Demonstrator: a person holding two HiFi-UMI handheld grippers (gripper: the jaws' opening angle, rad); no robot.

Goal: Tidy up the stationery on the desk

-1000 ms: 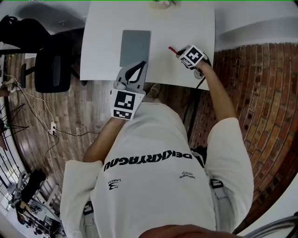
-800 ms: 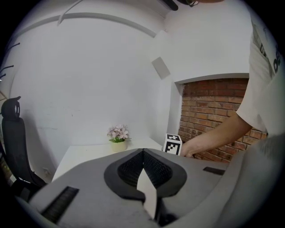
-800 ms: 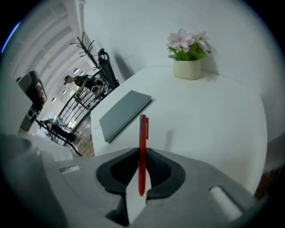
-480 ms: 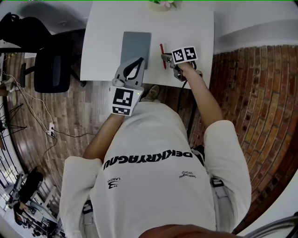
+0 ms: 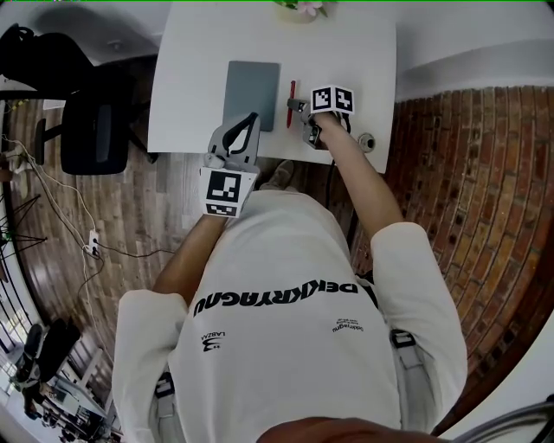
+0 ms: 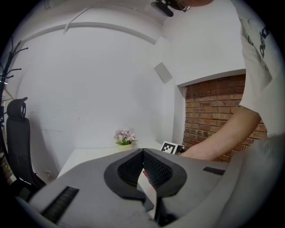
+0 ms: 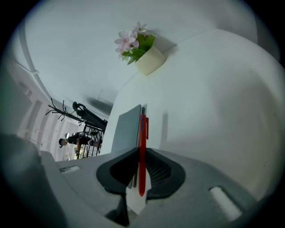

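Observation:
A red pen [image 5: 291, 104] [image 7: 142, 151] is pinched in my right gripper [image 5: 299, 109] [image 7: 141, 156], which is shut on its lower half. The pen hangs just above the white desk [image 5: 355, 60] and runs parallel to the right edge of a grey notebook [image 5: 252, 92] [image 7: 127, 128], close beside it. My left gripper [image 5: 252, 118] [image 6: 143, 153] is shut and holds nothing. It hovers over the notebook's near right corner, by the desk's front edge. Through the gap under its jaws, a bit of the red pen [image 6: 152, 181] shows.
A small pot of pink flowers [image 5: 299, 7] [image 7: 144, 51] stands at the desk's far edge. A black office chair [image 5: 93, 130] is left of the desk, a brick wall [image 5: 459, 173] to the right. A small round object [image 5: 366, 140] sits at the desk's near right corner.
My right gripper carried the pen left across the desk and turned it parallel to the notebook's right edge. My left gripper shifted slightly left and stayed shut.

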